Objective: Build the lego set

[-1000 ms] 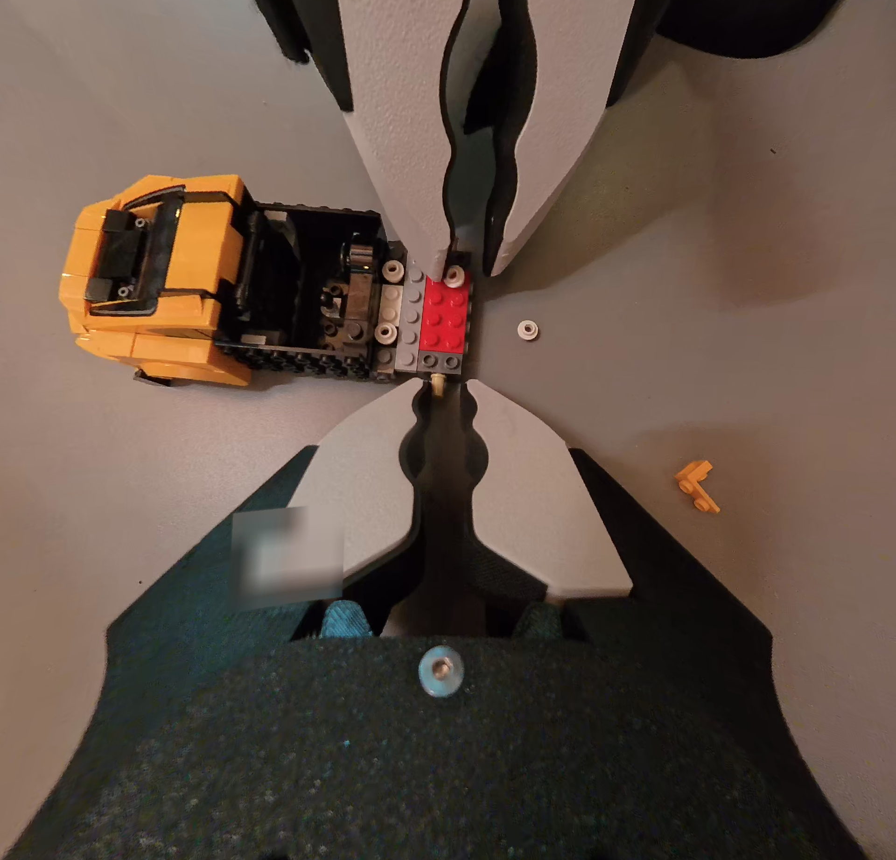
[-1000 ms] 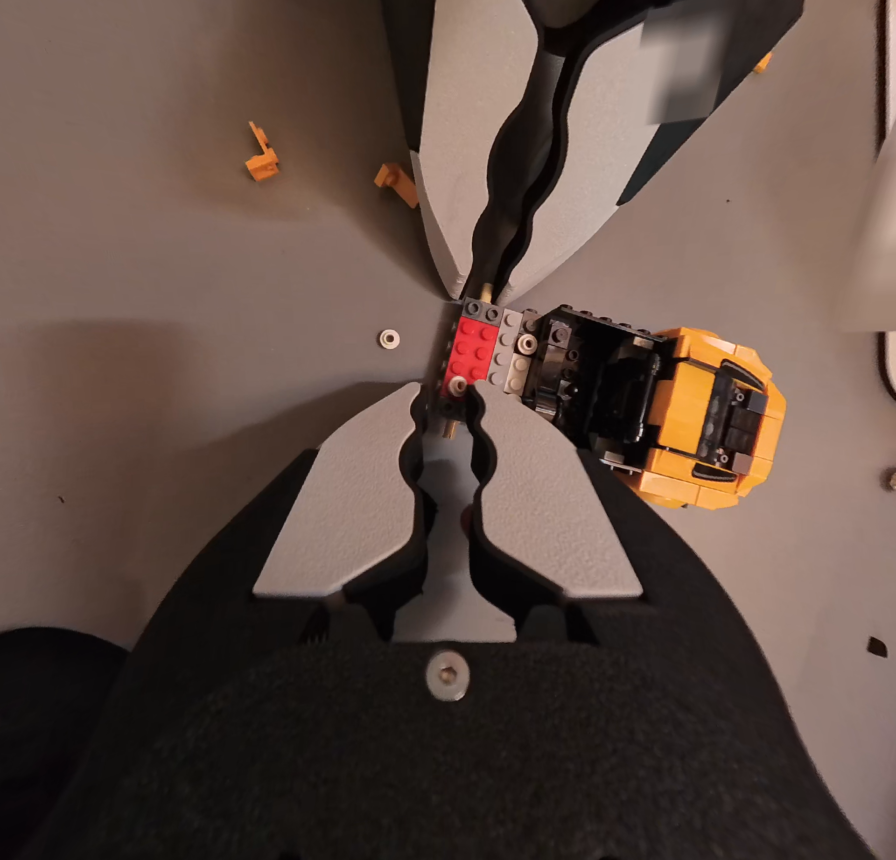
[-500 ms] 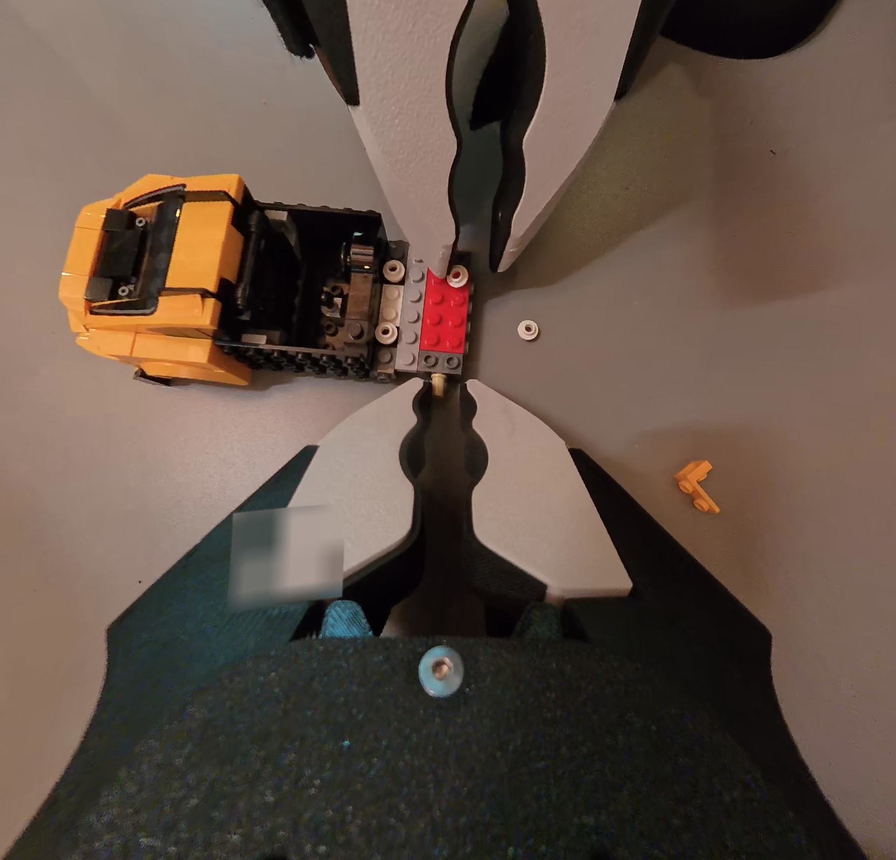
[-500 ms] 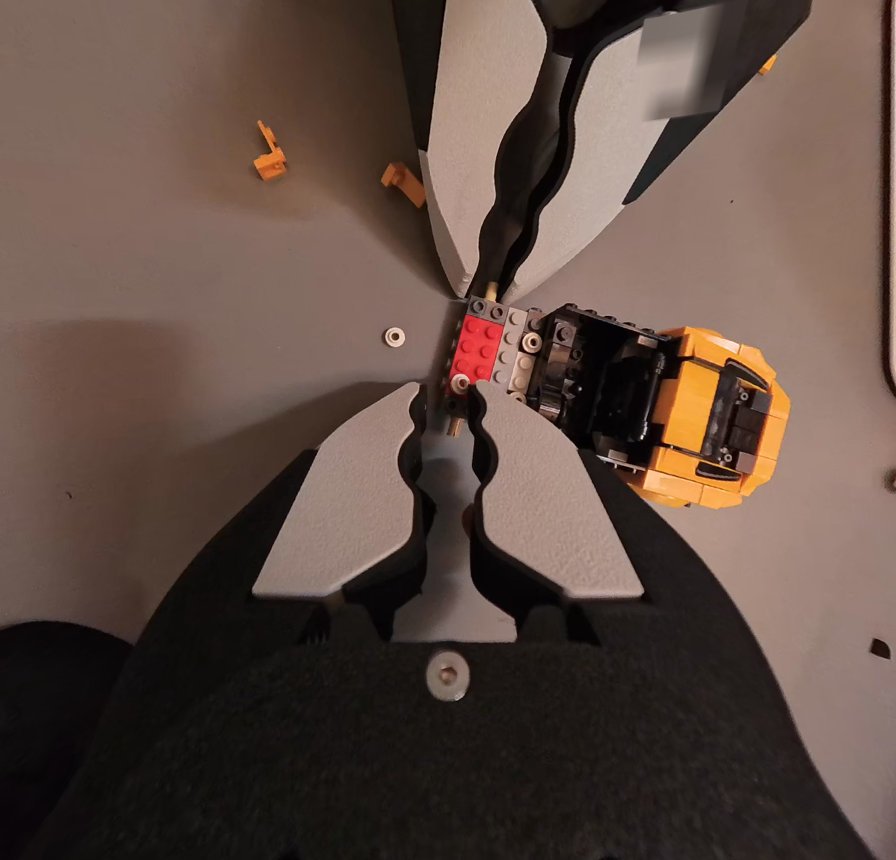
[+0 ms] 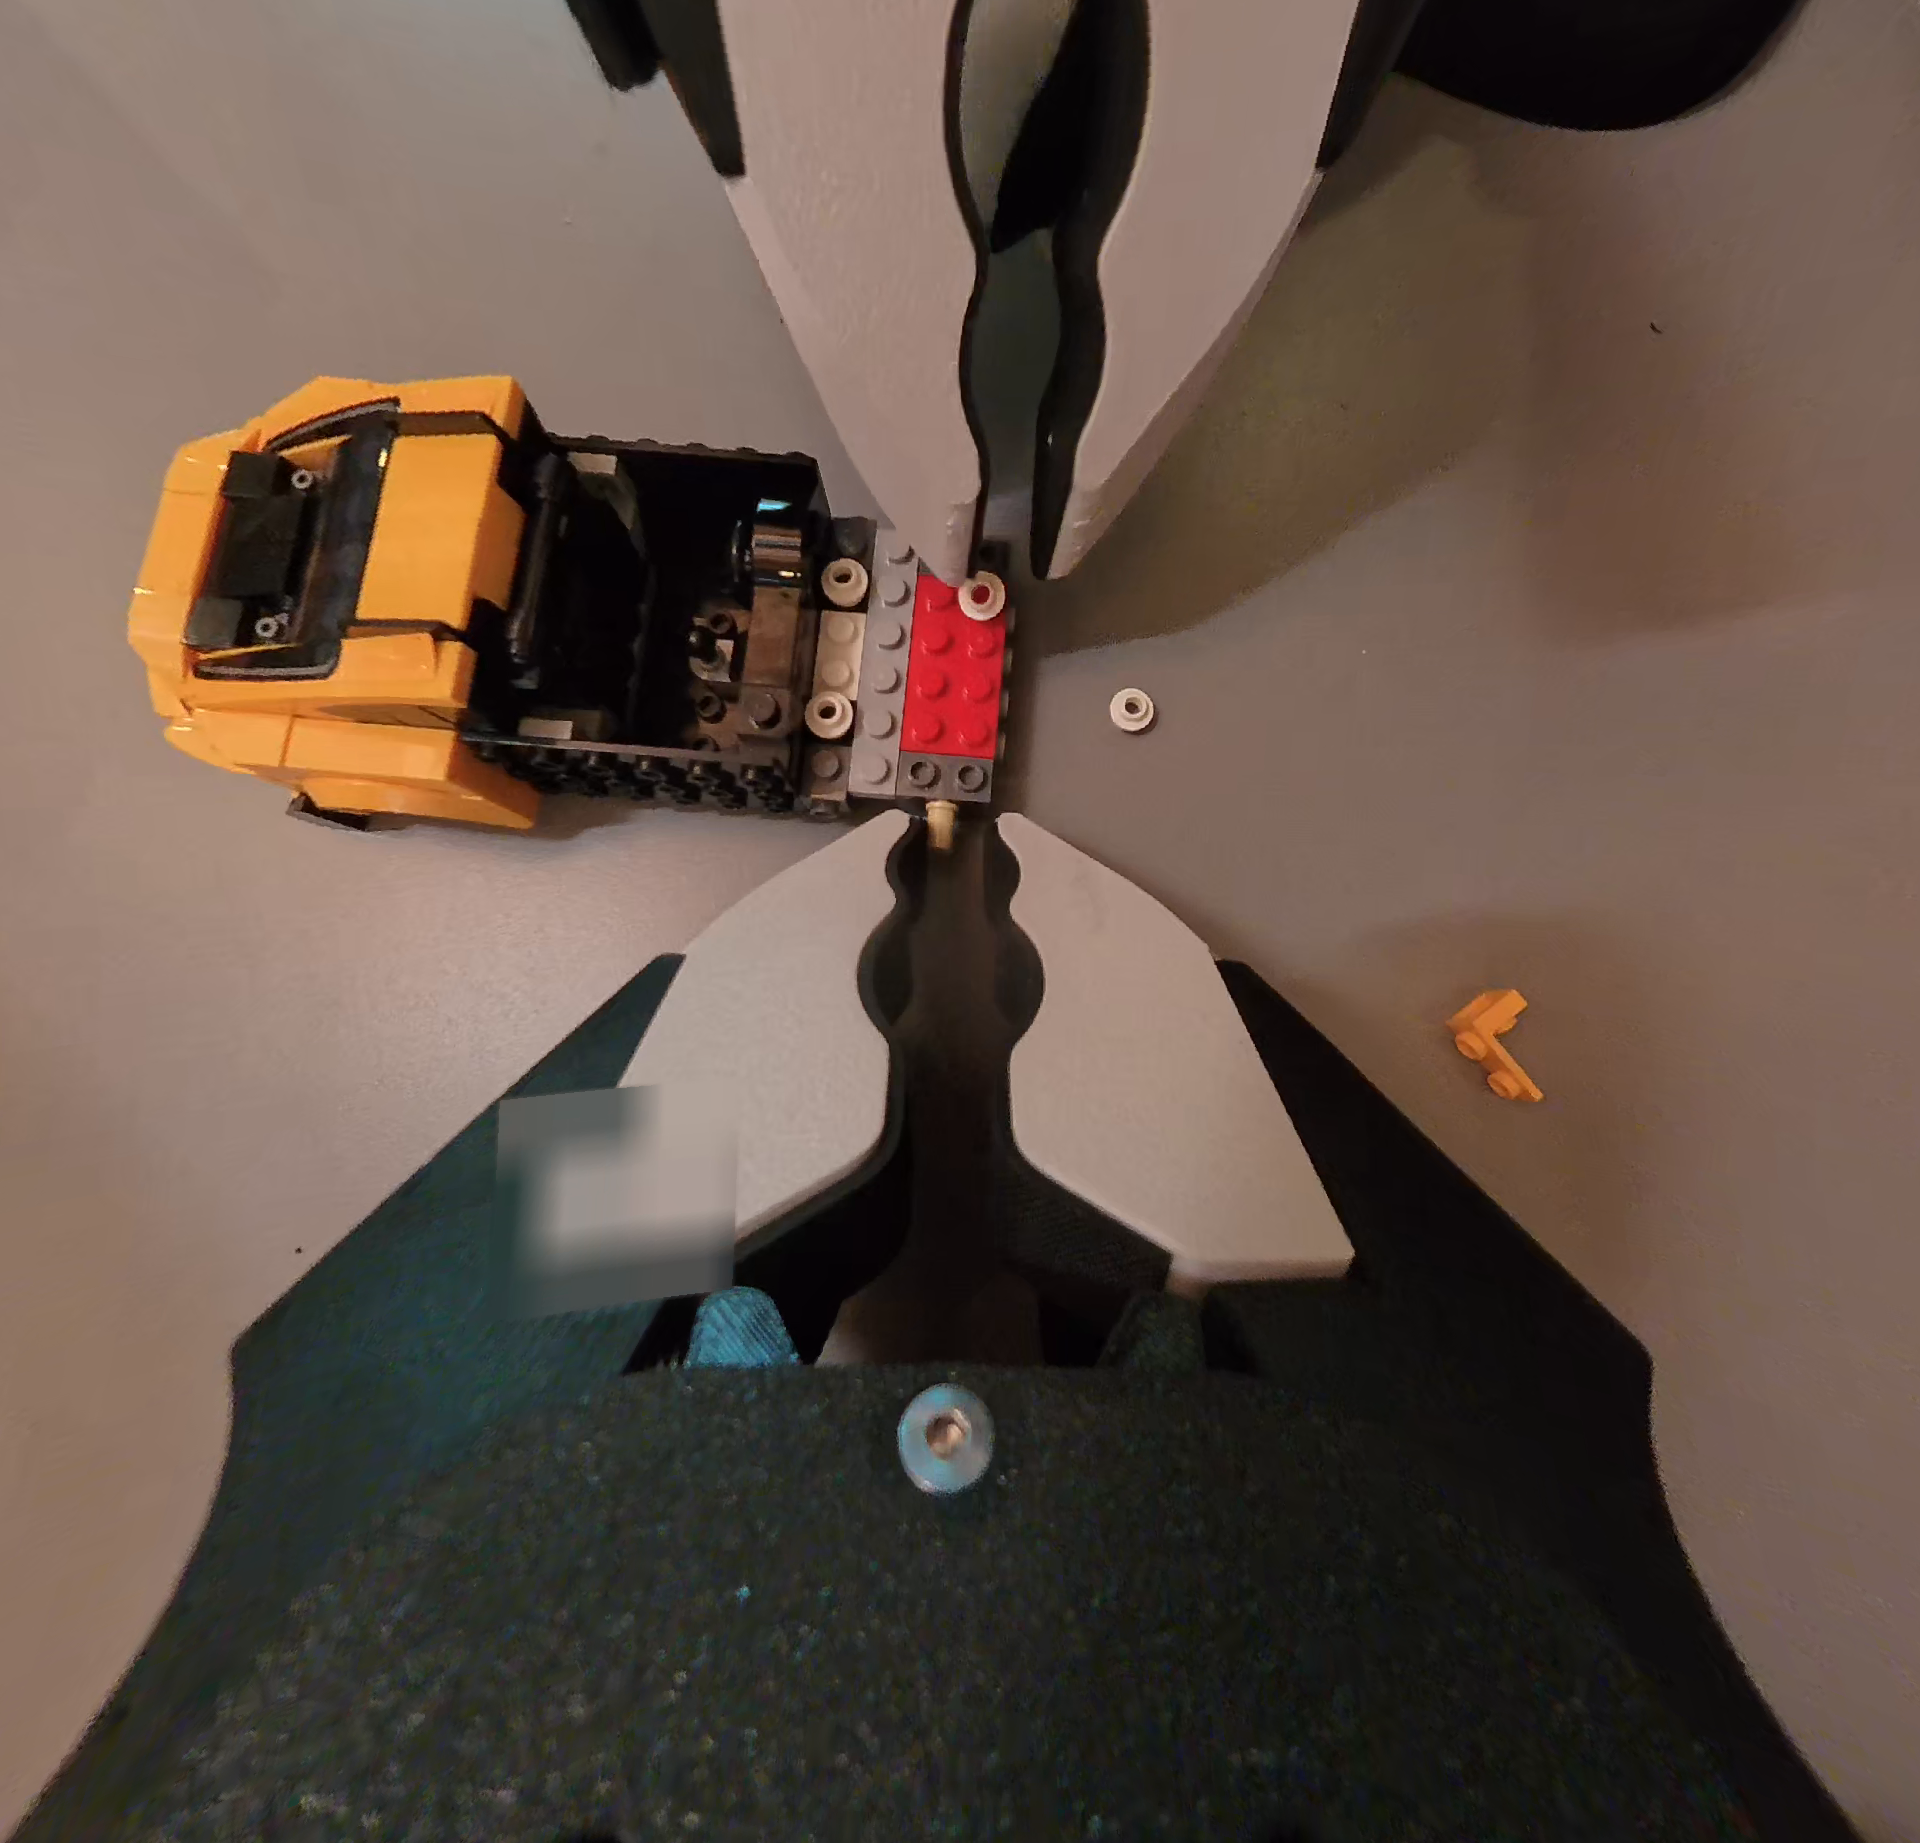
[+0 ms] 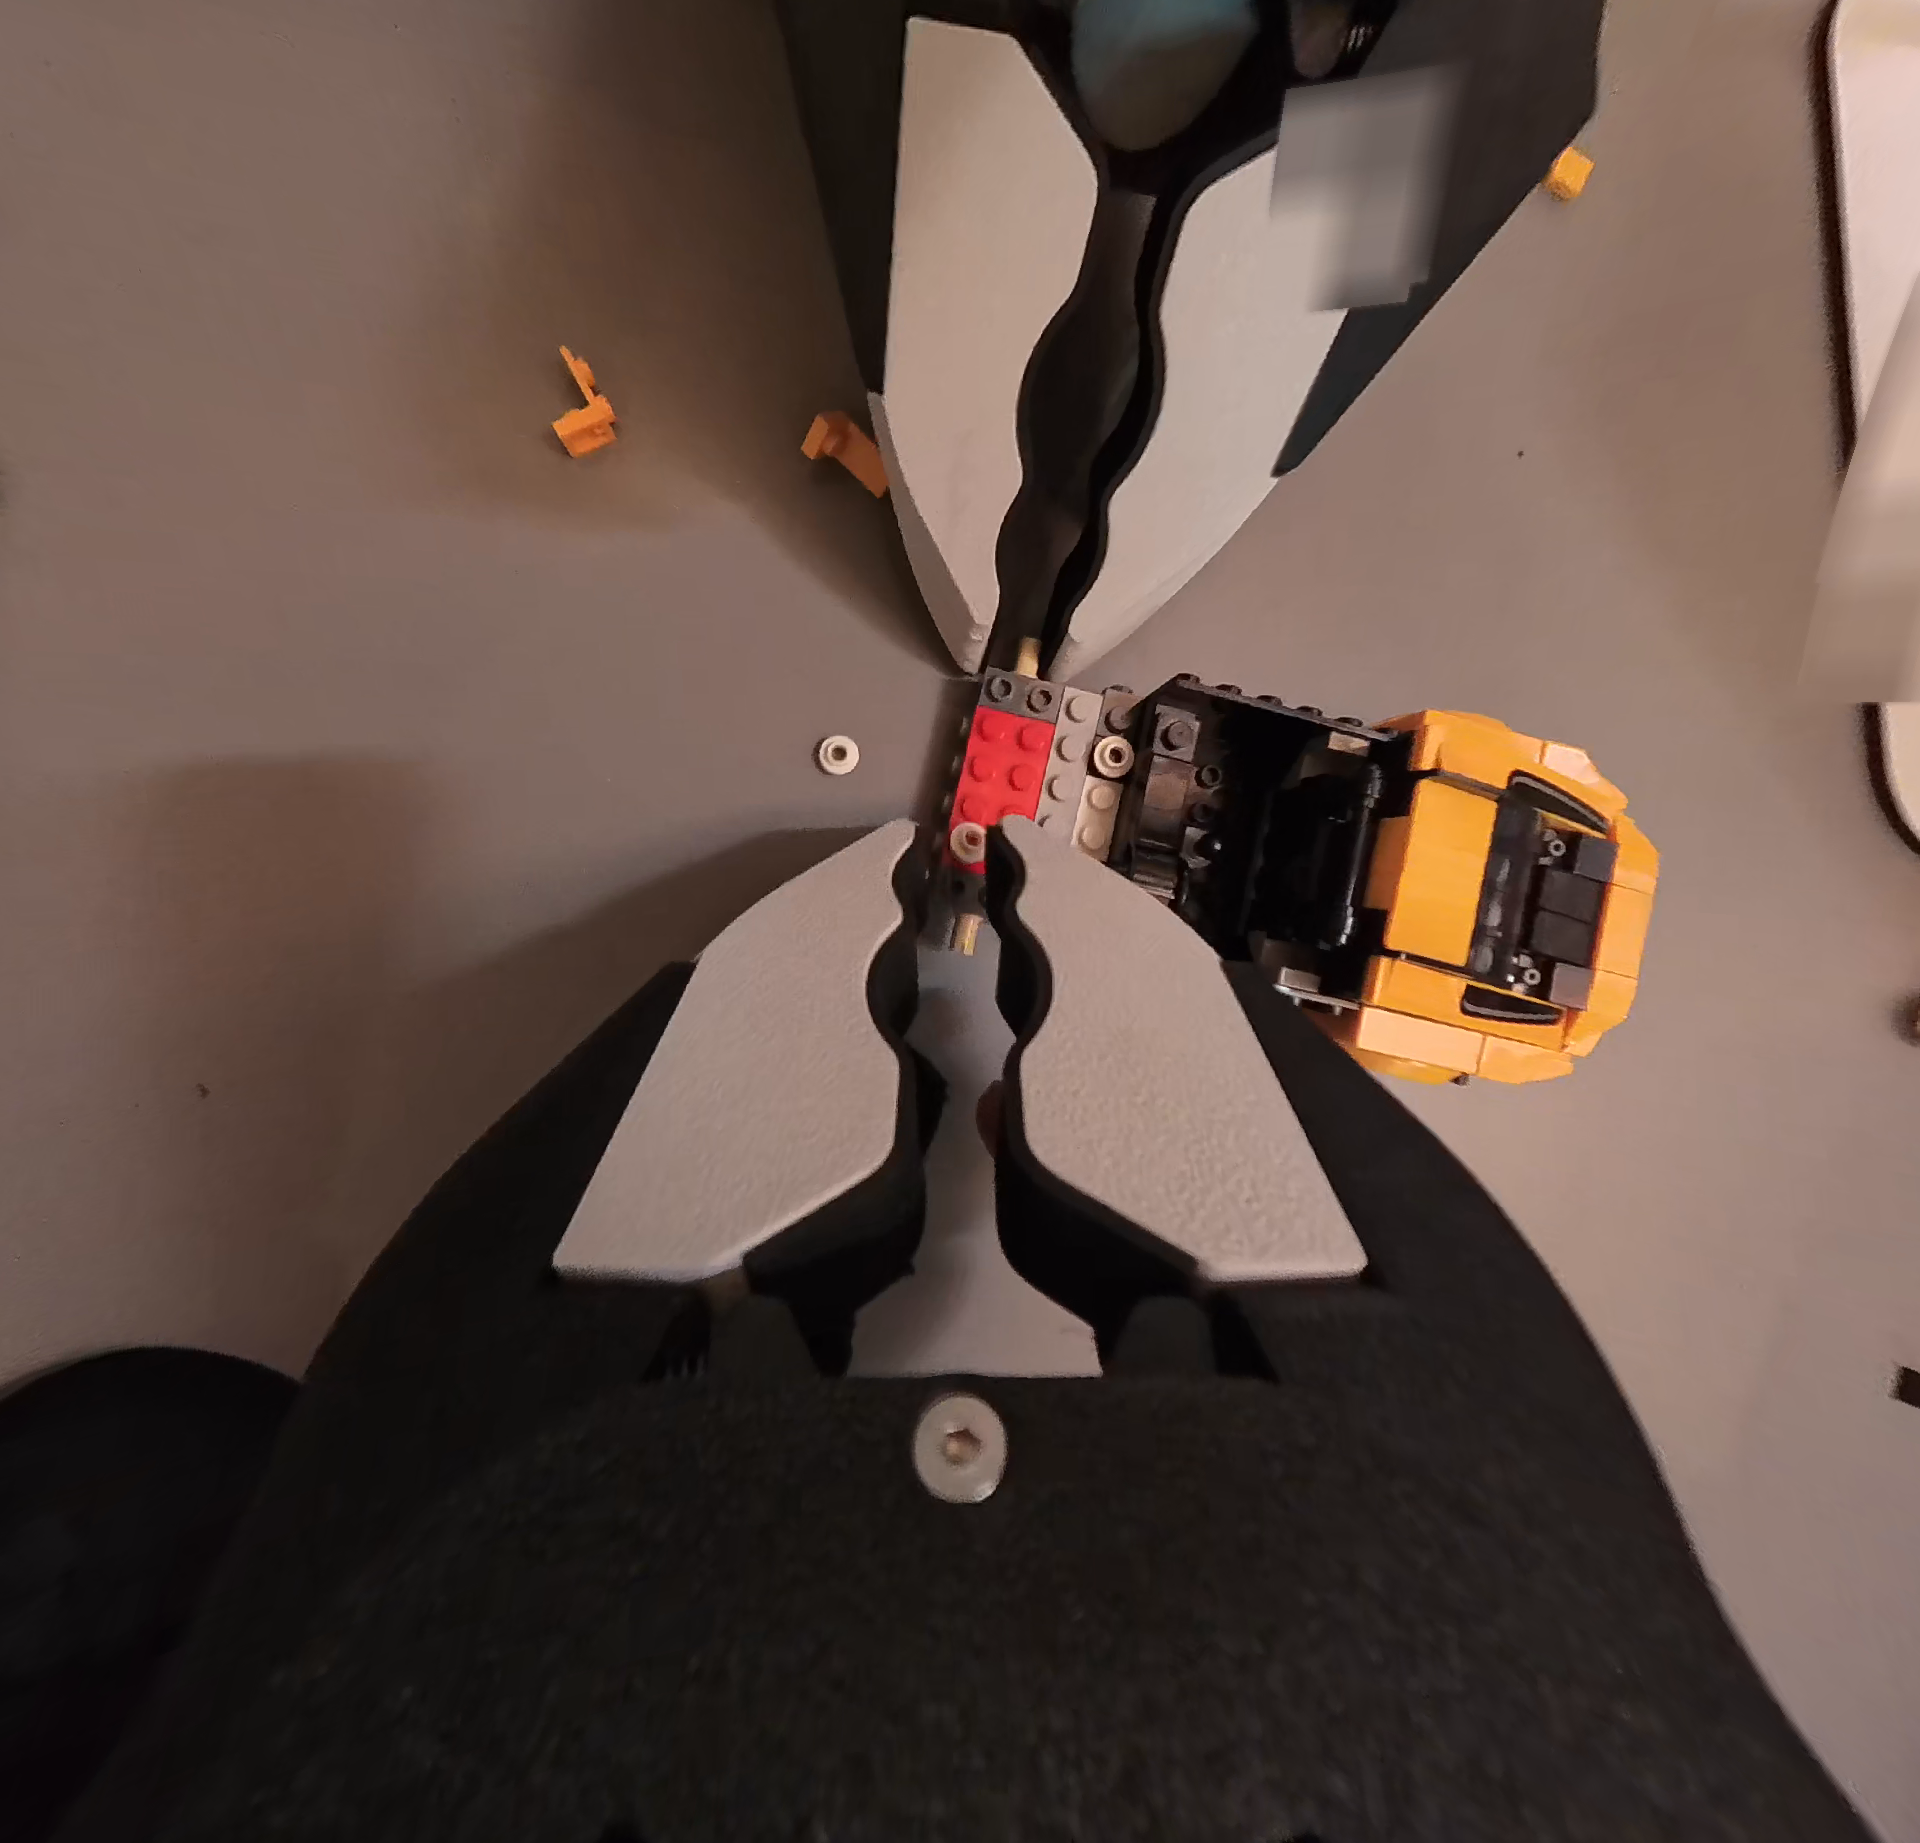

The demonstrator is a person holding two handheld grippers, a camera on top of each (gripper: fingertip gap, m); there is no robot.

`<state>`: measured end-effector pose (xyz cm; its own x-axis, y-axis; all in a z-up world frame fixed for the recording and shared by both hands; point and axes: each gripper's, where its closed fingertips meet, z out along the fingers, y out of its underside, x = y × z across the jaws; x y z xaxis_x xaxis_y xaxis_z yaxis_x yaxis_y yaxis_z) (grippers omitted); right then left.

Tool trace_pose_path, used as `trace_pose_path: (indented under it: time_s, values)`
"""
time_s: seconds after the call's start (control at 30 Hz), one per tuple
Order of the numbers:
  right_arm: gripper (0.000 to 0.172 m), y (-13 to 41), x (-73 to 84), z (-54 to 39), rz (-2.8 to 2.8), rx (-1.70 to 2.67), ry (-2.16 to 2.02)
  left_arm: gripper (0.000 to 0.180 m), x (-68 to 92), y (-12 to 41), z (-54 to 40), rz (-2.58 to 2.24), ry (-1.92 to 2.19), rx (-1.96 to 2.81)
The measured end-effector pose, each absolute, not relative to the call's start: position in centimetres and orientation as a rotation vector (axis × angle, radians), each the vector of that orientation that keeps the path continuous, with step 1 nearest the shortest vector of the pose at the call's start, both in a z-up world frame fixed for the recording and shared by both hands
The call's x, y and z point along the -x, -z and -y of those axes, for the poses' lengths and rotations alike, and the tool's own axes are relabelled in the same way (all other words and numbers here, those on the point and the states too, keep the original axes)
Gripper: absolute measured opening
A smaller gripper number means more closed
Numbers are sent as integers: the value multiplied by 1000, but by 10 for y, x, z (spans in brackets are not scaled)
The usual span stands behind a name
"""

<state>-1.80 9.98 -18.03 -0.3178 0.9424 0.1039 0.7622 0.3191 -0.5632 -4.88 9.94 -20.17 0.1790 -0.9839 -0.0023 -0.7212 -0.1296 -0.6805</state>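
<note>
Brick-built orange car [image 5: 499,630] lies flat on grey table [image 5: 1558,650]. In the left wrist view its long axis runs left-right: orange nose left, red plate [image 5: 956,676] end right. The left gripper [image 5: 948,827] is closed on the tan axle pin [image 5: 941,819]. The right gripper [image 6: 961,843] is narrowly parted around the car's rear end by the round stud [image 6: 968,837]; pad contact cannot be told. Loose stud [image 5: 1130,708] and orange bracket [image 5: 1496,1045] lie nearby.

Brick-built toy cars: one, orange and black [image 5: 436,630], rear stripped open.
Red plates: one [image 5: 956,676], at the car's rear end.
White round studs: four. Two by the grey strip [image 5: 844,580] [image 5: 828,715], one on the red plate [image 5: 980,595], one loose on the table [image 5: 1131,708].
Loose orange pieces: three [image 6: 584,411] [image 6: 844,448] [image 6: 1567,172].
Grippers: two [image 5: 948,827] [image 6: 961,837].
</note>
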Motion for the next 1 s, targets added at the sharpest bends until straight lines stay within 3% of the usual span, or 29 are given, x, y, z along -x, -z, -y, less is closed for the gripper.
trace_pose_path:
  time_s: [1.0]
  values:
    - [4, 187, 15, -101, 2209, 1705, -613, 8, 46, 202, -98, -1611, 626, 1905]
